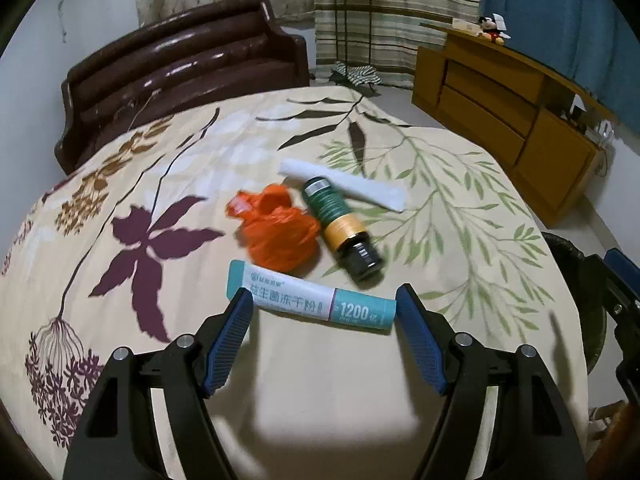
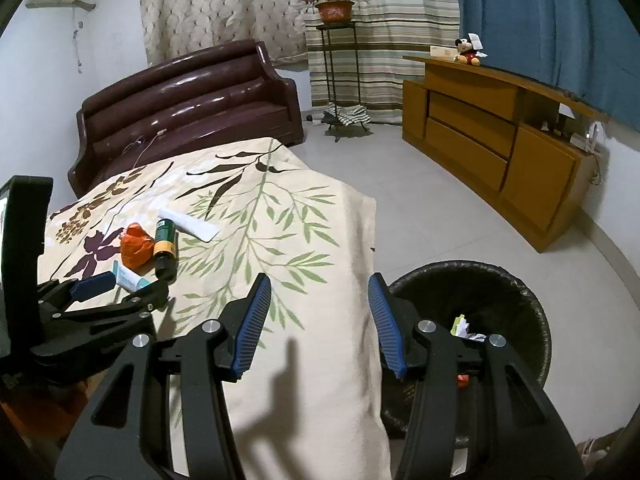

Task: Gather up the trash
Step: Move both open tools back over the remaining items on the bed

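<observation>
Left tongs (image 1: 324, 300) are gaping wide around the sachet (image 1: 308, 300) near the bedspread's (image 1: 320, 380) right edge, reaching to grasp. Next, closing squarely. Right tongs (image 2: 319, 294), parted and empty, are hovering beside the bin (image 2: 516, 292).

Bin (image 2: 516, 304) contents partly behind right claw (image 2: 320, 320)

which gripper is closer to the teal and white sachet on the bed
Left. The left gripper is open with its fingers either side of the sachet. The right gripper is open over bare bedspread, well off toward the bin.
</observation>
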`<state>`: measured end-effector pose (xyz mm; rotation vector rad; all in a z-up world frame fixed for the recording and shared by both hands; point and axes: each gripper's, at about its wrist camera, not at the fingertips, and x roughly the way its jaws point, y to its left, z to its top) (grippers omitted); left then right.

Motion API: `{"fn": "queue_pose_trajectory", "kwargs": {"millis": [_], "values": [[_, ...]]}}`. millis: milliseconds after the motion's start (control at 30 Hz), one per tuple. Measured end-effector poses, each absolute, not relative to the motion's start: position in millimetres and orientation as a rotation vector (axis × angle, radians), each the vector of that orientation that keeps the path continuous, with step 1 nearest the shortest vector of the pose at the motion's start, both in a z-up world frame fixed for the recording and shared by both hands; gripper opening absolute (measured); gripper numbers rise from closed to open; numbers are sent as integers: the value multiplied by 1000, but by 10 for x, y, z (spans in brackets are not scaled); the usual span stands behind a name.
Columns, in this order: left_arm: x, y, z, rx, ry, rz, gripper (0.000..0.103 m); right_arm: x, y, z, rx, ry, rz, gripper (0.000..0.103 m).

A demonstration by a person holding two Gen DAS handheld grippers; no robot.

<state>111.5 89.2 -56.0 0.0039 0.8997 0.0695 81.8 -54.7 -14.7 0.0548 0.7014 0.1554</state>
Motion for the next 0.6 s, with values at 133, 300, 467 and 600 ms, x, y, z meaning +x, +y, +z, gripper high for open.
{"fn": "queue_pose_trajectory", "kwargs": {"millis": [133,300,467,600], "values": [[1068,1063,-558,-27,915,83,72,811,-492,-156,50,705,167,49],[987,1241,-550,-42,924,107,72,795,-443,-160,47,707,180,49],[941,1368,-527,-68,926,115,72,793,-390,-176,44,709,190,49],[983,1363,-491,-75,918,112,72,788,-386,-177,42,710,191,49]]}}
